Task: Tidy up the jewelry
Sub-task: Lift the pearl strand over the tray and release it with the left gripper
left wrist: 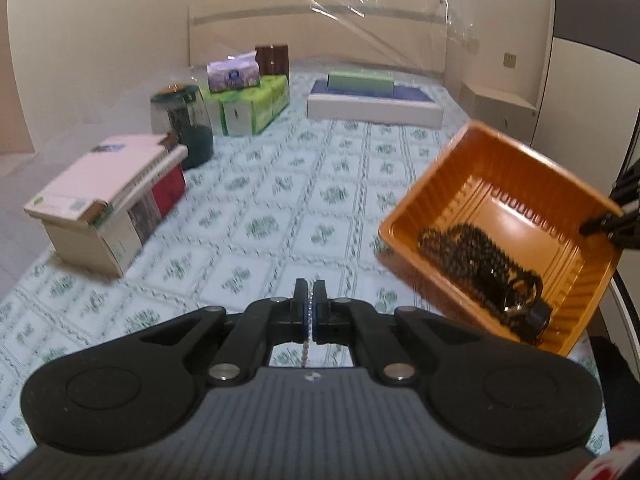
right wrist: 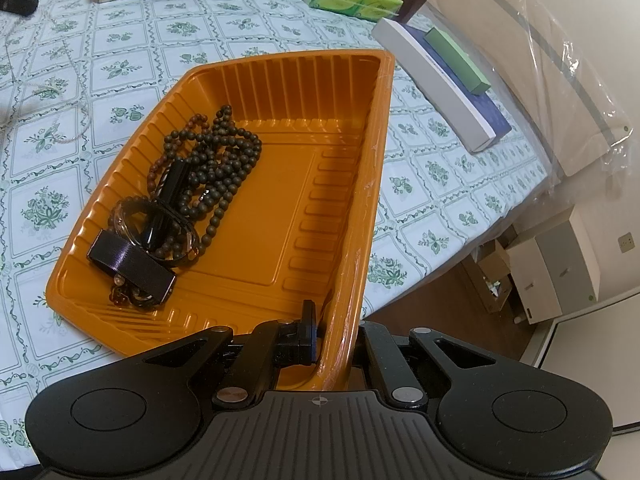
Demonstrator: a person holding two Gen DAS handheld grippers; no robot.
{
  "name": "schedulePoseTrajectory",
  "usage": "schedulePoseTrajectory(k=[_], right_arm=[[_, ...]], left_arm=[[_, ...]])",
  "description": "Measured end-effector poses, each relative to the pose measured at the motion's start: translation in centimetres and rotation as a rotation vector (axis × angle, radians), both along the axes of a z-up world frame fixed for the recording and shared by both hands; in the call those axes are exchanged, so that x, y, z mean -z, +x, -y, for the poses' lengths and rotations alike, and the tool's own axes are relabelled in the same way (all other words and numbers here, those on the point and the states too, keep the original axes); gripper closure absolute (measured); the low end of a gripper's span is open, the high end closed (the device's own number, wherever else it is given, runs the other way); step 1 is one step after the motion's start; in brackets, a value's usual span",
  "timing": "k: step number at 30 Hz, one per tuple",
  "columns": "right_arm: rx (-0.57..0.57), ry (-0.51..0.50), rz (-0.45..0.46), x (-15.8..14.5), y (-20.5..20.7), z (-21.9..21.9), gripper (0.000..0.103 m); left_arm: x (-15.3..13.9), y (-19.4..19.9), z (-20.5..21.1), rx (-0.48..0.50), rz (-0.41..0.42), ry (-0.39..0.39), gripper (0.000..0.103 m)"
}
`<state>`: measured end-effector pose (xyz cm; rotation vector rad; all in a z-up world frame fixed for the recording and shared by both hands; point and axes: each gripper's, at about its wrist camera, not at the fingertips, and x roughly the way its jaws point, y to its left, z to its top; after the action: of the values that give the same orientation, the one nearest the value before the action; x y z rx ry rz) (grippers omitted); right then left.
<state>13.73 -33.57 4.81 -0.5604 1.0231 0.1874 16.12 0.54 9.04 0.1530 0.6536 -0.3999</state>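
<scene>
My left gripper (left wrist: 310, 292) is shut on a thin silver chain (left wrist: 306, 349), which hangs down between its fingers above the tablecloth. In the right wrist view the chain (right wrist: 82, 118) trails over the cloth at the left, below the blurred left gripper (right wrist: 16, 2). The orange plastic tray (left wrist: 472, 168) sits tilted at the right. Dark bead strands (left wrist: 472, 248) and a black band (right wrist: 132, 260) lie in it. My right gripper (right wrist: 336, 328) is shut on the tray's near wall (right wrist: 348, 280), one finger (right wrist: 308, 320) inside it and the other hidden outside.
A table with a green-flowered cloth (left wrist: 280, 200) carries a stack of books (left wrist: 108, 208), a dark green jar (left wrist: 184, 124), green tissue packs (left wrist: 252, 104) and a flat white box (left wrist: 372, 108). The table's right edge (right wrist: 460, 256) drops to the floor, where cardboard boxes (right wrist: 556, 268) stand.
</scene>
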Motion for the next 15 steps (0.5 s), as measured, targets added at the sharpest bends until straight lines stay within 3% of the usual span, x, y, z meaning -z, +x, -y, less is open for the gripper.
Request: schedulePoseTrajectory(k=[15], right_arm=[[0.0,0.0,0.0,0.0,0.0,0.0,0.099]], left_arm=[[-2.0,-0.2,-1.1,-0.005,0.027,-0.002,0.102]])
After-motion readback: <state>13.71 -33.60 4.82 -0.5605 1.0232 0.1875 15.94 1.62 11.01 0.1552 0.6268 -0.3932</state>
